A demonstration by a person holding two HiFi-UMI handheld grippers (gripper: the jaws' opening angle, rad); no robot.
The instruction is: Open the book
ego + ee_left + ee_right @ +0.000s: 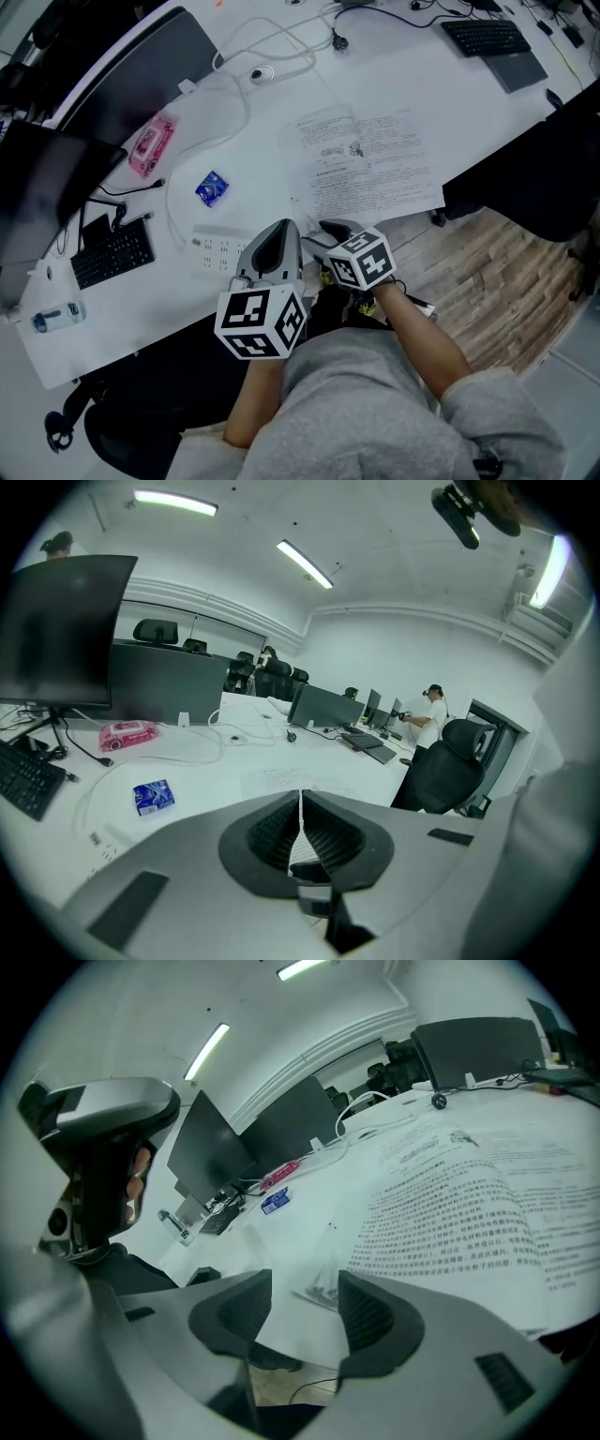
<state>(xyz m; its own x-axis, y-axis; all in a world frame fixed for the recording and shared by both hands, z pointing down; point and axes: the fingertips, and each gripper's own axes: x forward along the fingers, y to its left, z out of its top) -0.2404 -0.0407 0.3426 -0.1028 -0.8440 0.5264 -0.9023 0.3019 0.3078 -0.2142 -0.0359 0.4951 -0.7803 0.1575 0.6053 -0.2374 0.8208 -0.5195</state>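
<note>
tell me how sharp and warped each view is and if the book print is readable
Head view: even light, desk edges bowed, the book print too small to read. Left gripper view: strong fisheye with black corners, ceiling lights glaring, the shut left tongs slightly soft. Right gripper view: same fisheye, page print sharpest here, softer near the open right tongs.

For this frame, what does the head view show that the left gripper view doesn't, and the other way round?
Head view only: the marker cube on the left tongs, a bottle near the desk's edge, and the wooden floor.
Left gripper view only: how the left tongs' jaws stand, closed together with nothing between them; also the ceiling lights and a person in a white shirt far off.
Both: the book lying open, the blue packet, the pink pack and a black keyboard.
</note>
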